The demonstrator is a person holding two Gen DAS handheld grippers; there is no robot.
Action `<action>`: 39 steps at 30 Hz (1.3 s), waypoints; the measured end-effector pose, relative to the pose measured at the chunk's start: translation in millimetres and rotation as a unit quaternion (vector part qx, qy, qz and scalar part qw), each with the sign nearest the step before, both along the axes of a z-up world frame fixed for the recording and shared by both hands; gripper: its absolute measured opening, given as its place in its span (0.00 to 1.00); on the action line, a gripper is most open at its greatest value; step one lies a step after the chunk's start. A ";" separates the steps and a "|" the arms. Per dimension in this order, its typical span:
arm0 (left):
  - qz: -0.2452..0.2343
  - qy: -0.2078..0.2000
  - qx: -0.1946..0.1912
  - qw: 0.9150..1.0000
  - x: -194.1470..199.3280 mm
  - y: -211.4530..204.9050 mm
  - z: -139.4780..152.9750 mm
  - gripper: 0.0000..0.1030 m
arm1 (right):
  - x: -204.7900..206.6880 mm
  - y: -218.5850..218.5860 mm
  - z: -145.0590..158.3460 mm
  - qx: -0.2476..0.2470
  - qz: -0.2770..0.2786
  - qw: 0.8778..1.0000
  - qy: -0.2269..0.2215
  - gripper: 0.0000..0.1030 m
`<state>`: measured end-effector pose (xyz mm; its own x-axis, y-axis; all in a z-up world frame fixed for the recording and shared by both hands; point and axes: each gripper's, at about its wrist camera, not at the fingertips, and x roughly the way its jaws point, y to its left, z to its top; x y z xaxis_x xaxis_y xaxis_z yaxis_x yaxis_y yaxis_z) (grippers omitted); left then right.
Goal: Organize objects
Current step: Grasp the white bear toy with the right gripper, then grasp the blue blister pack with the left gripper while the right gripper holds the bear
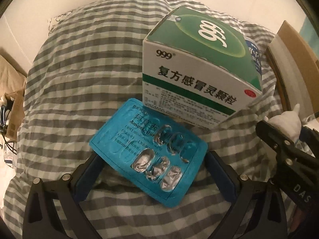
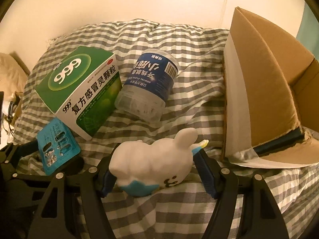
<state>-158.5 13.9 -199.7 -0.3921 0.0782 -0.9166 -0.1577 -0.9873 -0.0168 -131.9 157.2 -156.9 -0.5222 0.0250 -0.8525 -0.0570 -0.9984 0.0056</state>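
Note:
A blue blister pack (image 1: 149,151) lies tilted between the fingers of my left gripper (image 1: 153,159), which are spread beside it without clear contact. It also shows in the right wrist view (image 2: 56,145). A green and white 999 medicine box (image 1: 199,69) stands just behind it, seen too in the right wrist view (image 2: 83,87). My right gripper (image 2: 155,169) has its fingers close around a white and blue plush toy (image 2: 157,163) on the checked bedding. A clear jar with a blue label (image 2: 149,87) lies on its side behind.
An open cardboard box (image 2: 269,91) stands at the right on the grey checked bedding (image 1: 79,79). A wall runs behind. Cardboard and cables (image 1: 10,119) sit at the far left edge.

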 end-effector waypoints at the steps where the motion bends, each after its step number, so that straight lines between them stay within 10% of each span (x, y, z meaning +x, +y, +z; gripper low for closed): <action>1: 0.000 0.001 0.001 1.000 0.3 -0.2 0.6 1.00 | 0.8 1.6 -0.3 -0.004 -0.001 1.000 -0.001 0.67; 17: 0.040 0.027 0.088 0.995 9.3 -42.7 32.0 0.85 | 22.5 12.9 14.1 -0.028 0.014 0.999 0.020 0.67; 25: 0.055 0.014 0.120 0.991 12.4 -48.7 27.4 0.14 | 11.6 -13.8 2.9 0.000 0.025 0.999 0.020 0.67; 32: 0.043 -0.013 0.137 0.990 16.3 -42.8 21.7 0.16 | 13.0 -16.4 5.1 -0.001 0.029 0.999 0.025 0.67; 36: 0.042 -0.025 0.142 0.989 13.7 -37.3 18.9 0.75 | 13.7 -15.1 5.9 -0.009 0.026 0.999 0.026 0.67; 39: 0.045 -0.033 0.132 0.990 8.9 -30.0 14.8 0.76 | 13.8 -14.0 5.8 -0.011 0.025 0.999 0.026 0.67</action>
